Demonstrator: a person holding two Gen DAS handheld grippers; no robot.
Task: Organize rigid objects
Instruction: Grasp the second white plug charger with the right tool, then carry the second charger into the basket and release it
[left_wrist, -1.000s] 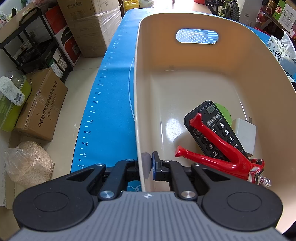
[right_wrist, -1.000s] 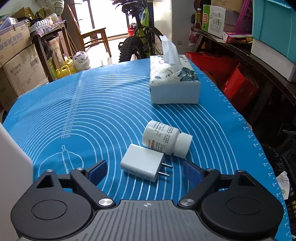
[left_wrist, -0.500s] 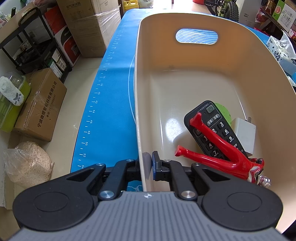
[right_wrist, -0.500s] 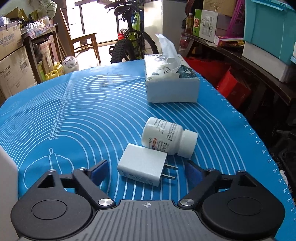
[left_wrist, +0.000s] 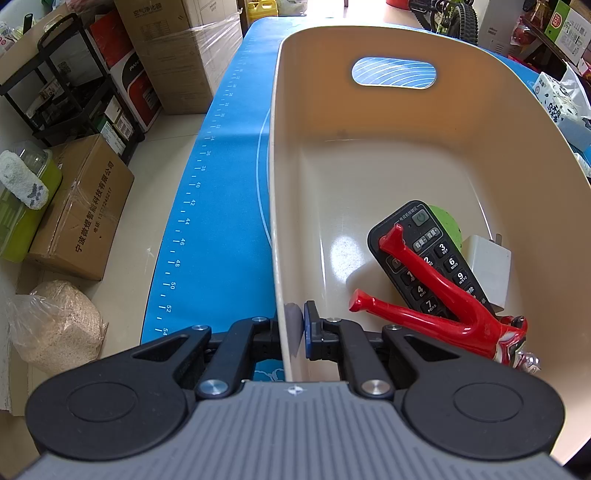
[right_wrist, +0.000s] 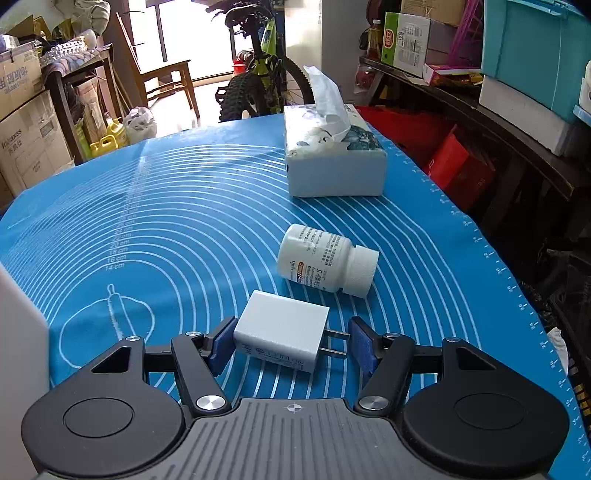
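1. Between the closing pads of the right gripper (right_wrist: 291, 345): white charger (right_wrist: 280, 341) on blue mat (right_wrist: 184, 221) (left pad touching, prongs not yet pinched).
2. Beyond: pill bottle (right_wrist: 327, 264), awaiting collection.
3. Clamped on beige bin (left_wrist: 369, 166) wall, steadying it: left gripper (left_wrist: 295, 325).

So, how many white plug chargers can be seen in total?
2. One charger lies in the beige bin beside the remote. The other charger lies on the blue mat, between the closing right gripper jaws. More may be hidden.

Charger (right_wrist: 282, 338) on mat (right_wrist: 184, 221), bottle (right_wrist: 325, 264) just behind, tissue box (right_wrist: 332, 162) beyond.
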